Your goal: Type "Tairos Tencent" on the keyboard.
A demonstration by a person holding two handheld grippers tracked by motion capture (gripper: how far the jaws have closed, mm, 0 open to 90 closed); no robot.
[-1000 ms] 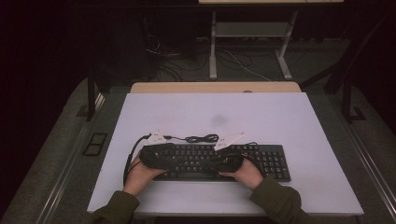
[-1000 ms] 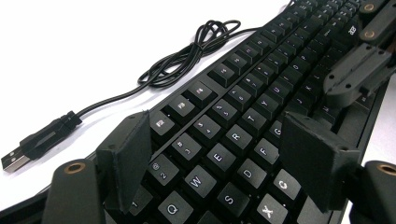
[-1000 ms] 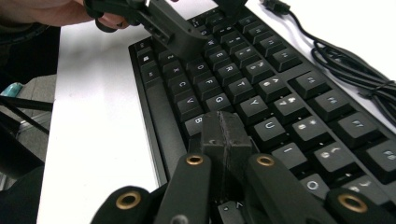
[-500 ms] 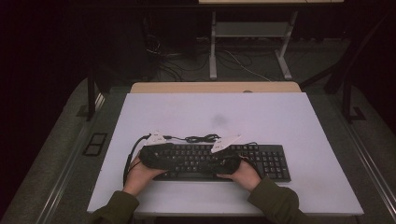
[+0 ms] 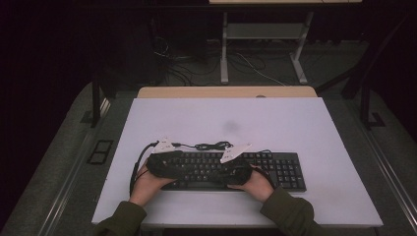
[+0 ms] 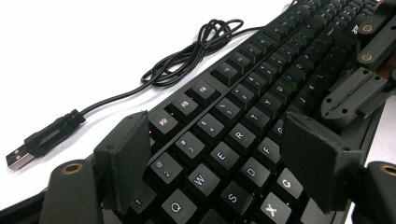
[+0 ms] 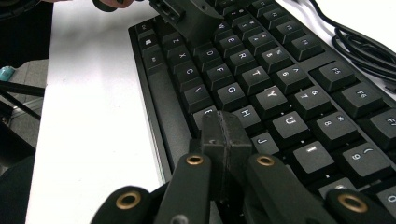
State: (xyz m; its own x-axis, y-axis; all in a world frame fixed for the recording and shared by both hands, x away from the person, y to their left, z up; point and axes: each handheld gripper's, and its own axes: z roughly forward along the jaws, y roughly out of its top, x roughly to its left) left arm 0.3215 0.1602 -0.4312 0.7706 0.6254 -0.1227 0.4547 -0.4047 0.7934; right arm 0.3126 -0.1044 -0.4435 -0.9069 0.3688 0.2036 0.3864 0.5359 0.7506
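Observation:
A black keyboard (image 5: 280, 169) lies across the near part of the white table (image 5: 221, 118). Its cable (image 5: 211, 145) is bunched just behind it. My left gripper (image 5: 189, 169) reaches in from the left over the letter keys. In the left gripper view its jaws (image 6: 222, 161) stand open and apart above the W, E, R and D keys of the keyboard (image 6: 243, 102), with nothing between them. My right gripper (image 5: 219, 173) comes in from the right. Its jaws (image 7: 225, 135) are shut together, tip down by the H and J keys (image 7: 261, 126); I cannot tell whether it touches them.
The cable (image 6: 187, 56) ends in a loose USB plug (image 6: 23, 151) on the table beside the keyboard's top edge. Bare white tabletop (image 7: 93, 116) runs along the keyboard's front. A metal desk frame (image 5: 265, 44) and floor cables stand beyond the table.

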